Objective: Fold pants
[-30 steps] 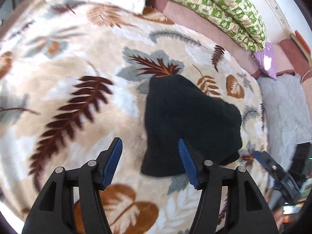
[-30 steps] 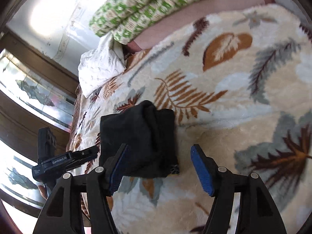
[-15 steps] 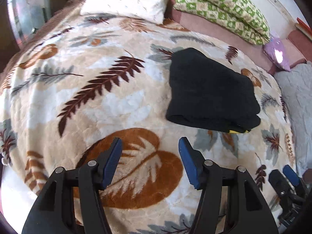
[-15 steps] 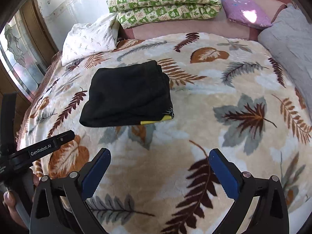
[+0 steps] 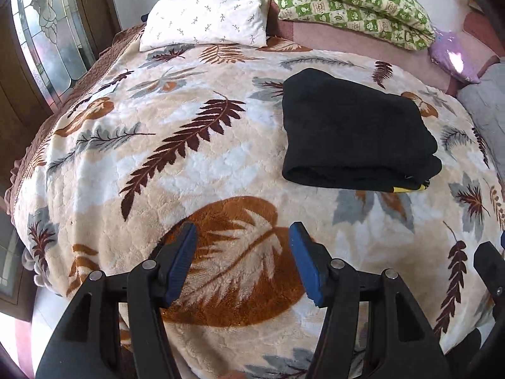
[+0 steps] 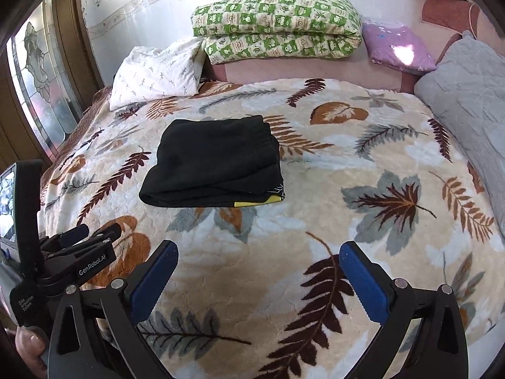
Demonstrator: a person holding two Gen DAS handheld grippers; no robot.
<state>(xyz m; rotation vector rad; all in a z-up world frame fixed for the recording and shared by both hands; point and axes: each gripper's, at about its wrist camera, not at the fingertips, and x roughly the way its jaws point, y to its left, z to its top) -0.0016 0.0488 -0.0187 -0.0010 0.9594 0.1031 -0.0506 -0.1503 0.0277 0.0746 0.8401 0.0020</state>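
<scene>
The black pants [image 5: 353, 132] lie folded into a thick rectangle on the leaf-patterned blanket [image 5: 195, 164], a yellow patch showing at the near right corner; the right wrist view shows the same pants [image 6: 214, 164]. My left gripper [image 5: 241, 260] hovers over the blanket well short of the pants, jaws apart with nothing between them. My right gripper [image 6: 258, 274] stands wide open over bare blanket [image 6: 315, 227], also short of the pants and holding nothing. The left gripper [image 6: 91, 235] shows from the side at the left edge of the right wrist view, a hand [image 6: 28, 347] below it.
A white pillow [image 5: 205, 15], a green checked quilt [image 6: 277, 31] and a purple cushion [image 6: 397, 47] lie at the head of the bed. A grey quilted cover [image 6: 473, 101] runs along the right. A wood-framed glass panel [image 5: 41, 31] stands on the left.
Both grippers have pulled back from the folded pants, which now lie farther off. The right jaws have spread wider. The left jaws keep the same gap.
</scene>
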